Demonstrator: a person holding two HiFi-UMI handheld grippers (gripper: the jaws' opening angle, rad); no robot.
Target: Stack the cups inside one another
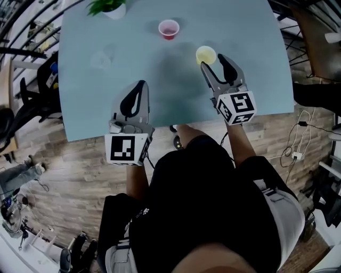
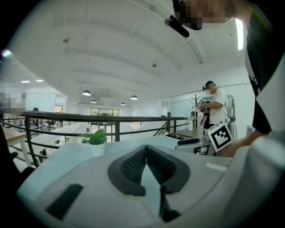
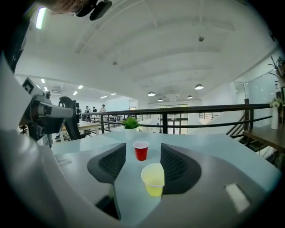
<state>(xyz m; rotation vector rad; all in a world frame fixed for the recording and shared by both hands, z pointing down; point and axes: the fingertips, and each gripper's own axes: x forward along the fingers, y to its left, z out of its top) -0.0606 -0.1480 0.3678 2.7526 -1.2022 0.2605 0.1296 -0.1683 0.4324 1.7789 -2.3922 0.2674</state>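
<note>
Yellow cup and red cup at its 11 o'clock: both upright, mouths up. Right tool wide, yellow cup btwn jaws. Left tool closed, empty. Clear cup barely visible.

We stand at a pale blue-grey table on a floor of wooden planks, brown and grey. At the far edge of the table there is a small green plant in a white pot. Behind it a dark metal railing runs across. Beyond it we see a large bright hall with windows at its end. The ceiling is white and curved, with round lamps (all lit). A white socket strip with its cables lies on the floor at the right.
</note>
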